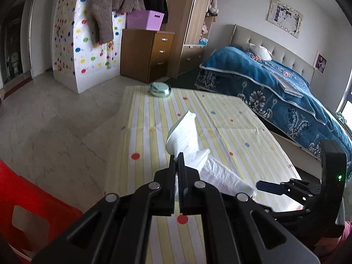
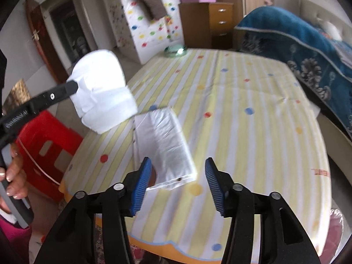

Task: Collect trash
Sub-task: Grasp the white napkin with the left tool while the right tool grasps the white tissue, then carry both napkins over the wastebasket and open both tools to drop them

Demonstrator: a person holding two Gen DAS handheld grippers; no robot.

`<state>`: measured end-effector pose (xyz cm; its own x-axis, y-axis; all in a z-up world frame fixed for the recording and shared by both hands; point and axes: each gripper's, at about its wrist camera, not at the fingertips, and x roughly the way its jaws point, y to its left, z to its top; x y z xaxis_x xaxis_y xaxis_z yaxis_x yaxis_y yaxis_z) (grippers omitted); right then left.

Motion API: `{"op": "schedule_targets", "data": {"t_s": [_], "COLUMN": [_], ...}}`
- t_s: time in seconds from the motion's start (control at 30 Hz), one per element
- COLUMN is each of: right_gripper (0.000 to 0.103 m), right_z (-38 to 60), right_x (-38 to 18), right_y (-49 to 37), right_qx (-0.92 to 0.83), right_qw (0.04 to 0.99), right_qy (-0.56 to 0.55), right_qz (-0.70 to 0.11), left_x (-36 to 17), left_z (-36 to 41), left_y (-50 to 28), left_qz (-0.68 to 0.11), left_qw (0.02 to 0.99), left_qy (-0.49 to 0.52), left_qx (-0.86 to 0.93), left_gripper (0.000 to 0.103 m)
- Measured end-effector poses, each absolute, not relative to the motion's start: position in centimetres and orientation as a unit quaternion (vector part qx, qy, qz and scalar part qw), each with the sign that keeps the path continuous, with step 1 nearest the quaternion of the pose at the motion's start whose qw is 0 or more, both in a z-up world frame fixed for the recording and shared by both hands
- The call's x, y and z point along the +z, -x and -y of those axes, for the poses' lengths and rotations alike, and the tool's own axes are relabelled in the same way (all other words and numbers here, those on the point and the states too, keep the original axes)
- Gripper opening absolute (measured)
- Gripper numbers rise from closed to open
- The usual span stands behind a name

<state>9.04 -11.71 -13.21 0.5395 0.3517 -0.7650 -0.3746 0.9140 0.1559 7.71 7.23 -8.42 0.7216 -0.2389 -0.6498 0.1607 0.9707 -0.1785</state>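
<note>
Left gripper (image 1: 178, 157) clamped tight on a crumpled white tissue (image 1: 183, 132); the wad sticks out past the fingertips, lifted clear of the bench (image 1: 231, 114). From the right wrist view the same tissue (image 2: 102, 90) sits at left centre of frame, a soft folded lump with creases, pinched at its left edge by the black finger, held in the air above the bench's left edge. A hand (image 2: 13, 176) grips that gripper's handle at lower left.

Right gripper (image 2: 178, 182) has its jaws apart, blue ribbed pads (image 2: 142, 189) spread, nothing between them touching. It hovers over the near end of a flat clear plastic bag (image 2: 164, 140), translucent white, wrinkled, lying flat on the bench at frame centre. In the left wrist view the bag (image 1: 224, 176) lies just right of the closed fingers, partly hidden by them.

Bench wears a yellow-and-white striped cloth with coloured dots. Small round metal tin (image 1: 160, 89) at its far edge. Red plastic stool (image 2: 47, 145) beside the bench at left. Bed with a blue patterned blanket (image 1: 286, 92) at right of frame.
</note>
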Motion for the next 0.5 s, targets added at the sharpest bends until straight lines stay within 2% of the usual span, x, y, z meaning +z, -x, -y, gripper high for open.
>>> {"op": "schedule_targets", "data": {"t_s": [0.07,0.23,0.3,0.37,0.43,0.5], "right_gripper": [0.063,0.064,0.057,0.039,0.027,0.021], "right_z": [10.7,9.4,8.8,8.7,8.7,8.9], "right_x": [-13.9,-14.8,-14.8,-15.0,-15.2,-15.2], "right_y": [-9.5,-9.6,-9.1,-8.6,-7.9,-7.0], "right_qx": [0.208,0.204,0.209,0.216,0.225,0.224], "right_qw": [0.874,0.873,0.872,0.871,0.869,0.871], "right_qy": [0.033,0.071,0.079,0.088,0.095,0.097], "right_qz": [-0.438,-0.438,-0.435,-0.432,-0.430,-0.427], "left_x": [-8.9,-9.4,-9.5,-9.6,-9.7,-9.8], "left_z": [-7.3,-7.6,-7.6,-7.5,-7.4,-7.3], "left_y": [-7.8,-7.8,-7.6,-7.5,-7.5,-7.3], "left_qz": [-0.363,-0.367,-0.368,-0.369,-0.371,-0.372], "left_qw": [0.923,0.922,0.922,0.921,0.921,0.921], "left_qy": [0.061,0.062,0.059,0.058,0.056,0.055], "left_qx": [-0.110,-0.108,-0.107,-0.106,-0.103,-0.101], "left_gripper": [0.000,0.000,0.000,0.000,0.000,0.000]}}
